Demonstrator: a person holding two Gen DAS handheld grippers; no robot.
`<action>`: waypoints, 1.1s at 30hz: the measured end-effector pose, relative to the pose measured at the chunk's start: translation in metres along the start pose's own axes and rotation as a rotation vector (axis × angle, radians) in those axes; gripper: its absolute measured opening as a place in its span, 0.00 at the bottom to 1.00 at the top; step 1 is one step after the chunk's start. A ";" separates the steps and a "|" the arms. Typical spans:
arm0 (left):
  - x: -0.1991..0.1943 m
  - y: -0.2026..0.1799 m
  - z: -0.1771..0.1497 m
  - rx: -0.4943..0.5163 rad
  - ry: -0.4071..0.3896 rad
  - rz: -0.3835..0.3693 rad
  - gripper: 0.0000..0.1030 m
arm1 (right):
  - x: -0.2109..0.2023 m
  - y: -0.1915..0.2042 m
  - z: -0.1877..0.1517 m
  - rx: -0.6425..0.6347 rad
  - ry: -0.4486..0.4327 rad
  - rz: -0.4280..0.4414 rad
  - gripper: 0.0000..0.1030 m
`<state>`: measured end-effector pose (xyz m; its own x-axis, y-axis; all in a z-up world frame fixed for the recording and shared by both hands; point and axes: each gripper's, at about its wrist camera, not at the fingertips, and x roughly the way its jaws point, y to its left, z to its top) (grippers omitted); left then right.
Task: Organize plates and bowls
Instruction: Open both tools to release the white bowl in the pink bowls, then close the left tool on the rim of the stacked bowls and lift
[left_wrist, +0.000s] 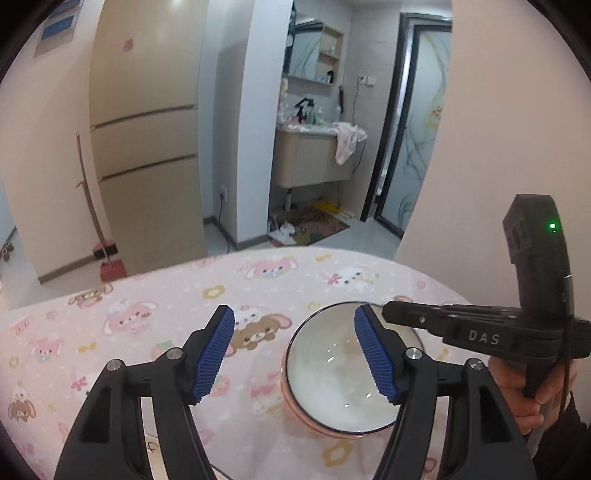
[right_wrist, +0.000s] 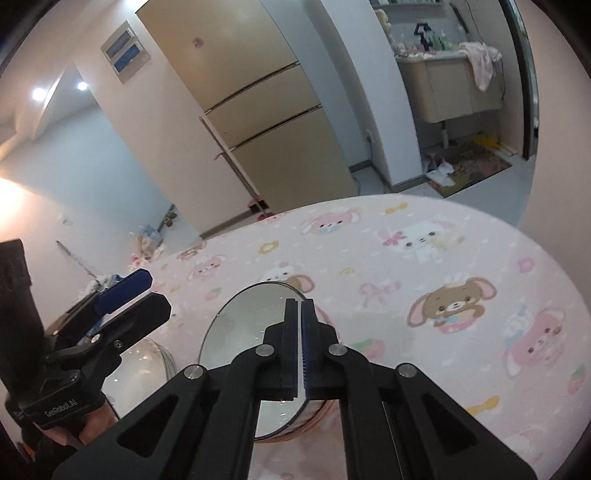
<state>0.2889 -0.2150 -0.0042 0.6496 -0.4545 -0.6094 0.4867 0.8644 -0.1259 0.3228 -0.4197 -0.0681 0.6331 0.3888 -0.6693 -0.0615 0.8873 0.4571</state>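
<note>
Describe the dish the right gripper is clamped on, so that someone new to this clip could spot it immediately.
On the pink cartoon-animal tablecloth, look just ahead of the right gripper. The bowl there is pink outside and glossy white inside with a thin dark rim, which the shut fingers pinch. The clear glass dish at its left is see-through and ungripped.

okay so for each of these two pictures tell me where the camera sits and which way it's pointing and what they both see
Left wrist view: sits on the left gripper, facing across the pink cartoon-print tablecloth toward a beige refrigerator; its open blue-padded fingers show, plus the right gripper and the hand holding it.
Right wrist view: sits on the right gripper, angled down at the table; its fingers are shut on the rim of a pink bowl with a white inside; the left gripper shows at left.
Shared: bowl, tablecloth, refrigerator, bathroom vanity.
</note>
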 end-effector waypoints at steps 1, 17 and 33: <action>0.003 0.001 0.000 0.004 0.010 0.015 0.67 | 0.001 0.001 0.000 -0.001 0.003 0.000 0.01; 0.002 -0.009 -0.013 0.121 0.006 0.070 0.82 | -0.024 0.036 -0.020 -0.240 -0.084 -0.221 0.57; 0.014 -0.008 -0.007 0.068 0.090 0.046 0.84 | -0.020 0.007 -0.015 0.058 0.017 -0.165 0.60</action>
<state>0.2898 -0.2273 -0.0173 0.6184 -0.3913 -0.6815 0.4981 0.8659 -0.0452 0.2975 -0.4173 -0.0601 0.6178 0.2432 -0.7478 0.0877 0.9237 0.3729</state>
